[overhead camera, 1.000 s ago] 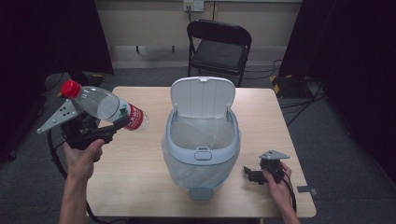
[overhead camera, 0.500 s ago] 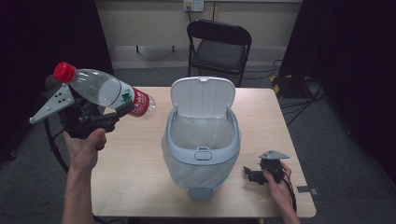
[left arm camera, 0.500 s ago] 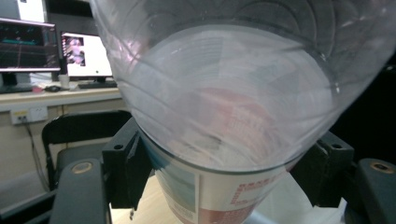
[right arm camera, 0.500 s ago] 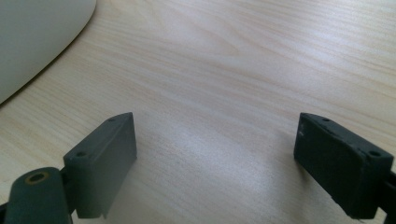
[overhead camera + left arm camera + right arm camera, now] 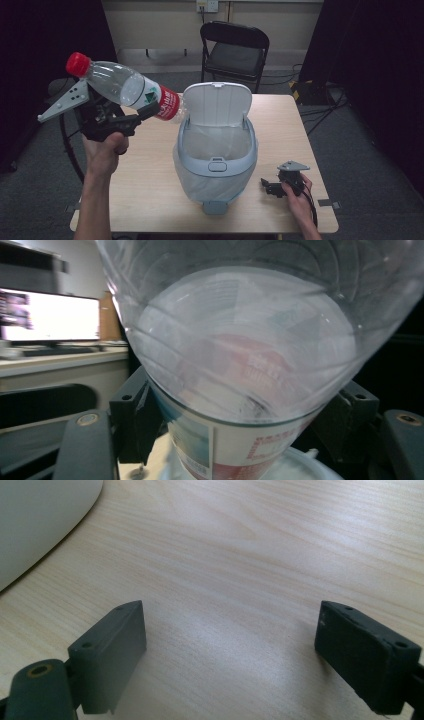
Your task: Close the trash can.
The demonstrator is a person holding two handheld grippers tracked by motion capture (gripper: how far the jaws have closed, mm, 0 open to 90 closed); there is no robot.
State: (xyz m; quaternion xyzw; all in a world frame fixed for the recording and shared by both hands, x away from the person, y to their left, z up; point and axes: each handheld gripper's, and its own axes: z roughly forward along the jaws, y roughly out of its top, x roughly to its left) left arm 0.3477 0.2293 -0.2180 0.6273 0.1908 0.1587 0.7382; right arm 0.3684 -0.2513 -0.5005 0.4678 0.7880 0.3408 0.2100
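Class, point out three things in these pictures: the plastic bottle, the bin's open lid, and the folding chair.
plastic bottle [image 5: 125, 90], high view, on its clear body above the label.
bin lid [image 5: 217, 104], high view, on the raised lid's inner face.
folding chair [image 5: 235, 59], high view, on the seat.

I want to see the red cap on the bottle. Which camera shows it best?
The high view: the bottle lies tilted in the left gripper, its red cap up-left. The left gripper view catches just blurry clear body and label.
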